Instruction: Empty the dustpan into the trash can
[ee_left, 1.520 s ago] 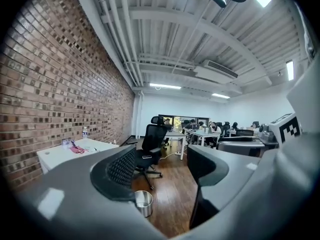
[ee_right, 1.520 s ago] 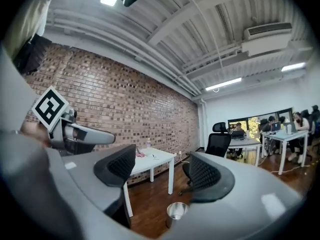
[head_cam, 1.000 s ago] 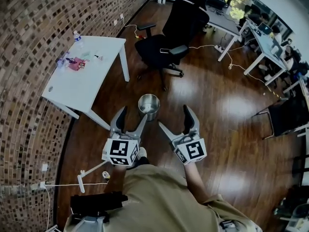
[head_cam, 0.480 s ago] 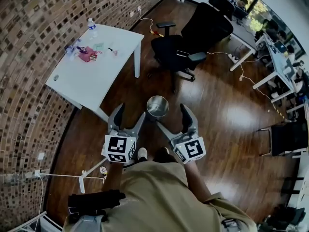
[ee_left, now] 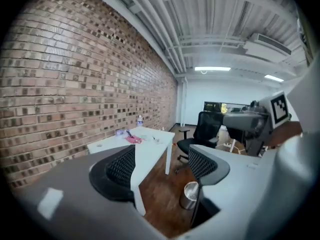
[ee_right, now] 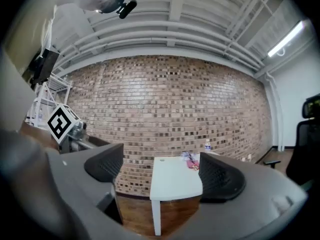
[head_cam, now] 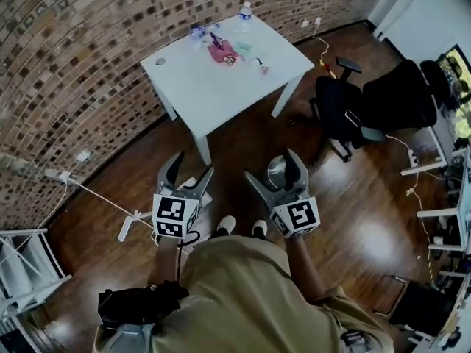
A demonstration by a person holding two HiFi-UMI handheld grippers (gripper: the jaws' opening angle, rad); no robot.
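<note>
Person stands on the dark wood floor [head_cam: 353, 197], a gripper in each hand held out in front. Left gripper [head_cam: 188, 171]: jaws wide and opening, nothing between the pads. Right gripper [head_cam: 270, 165]: jaws wide apart, nothing held. The metal trash can [head_cam: 275, 175] stands upright on the floor just beyond the right gripper, partly hidden by its jaws, near the corner leg of the white table [head_cam: 221, 79]. The table sits against the brick wall [head_cam: 73, 65] and carries a water bottle [head_cam: 245, 9] and small clutter. A white handled item [head_cam: 132, 225] lies on the floor beside the left gripper; cannot tell whether it is the dustpan. A black office chair [head_cam: 368, 109] stands right of the table.
</note>
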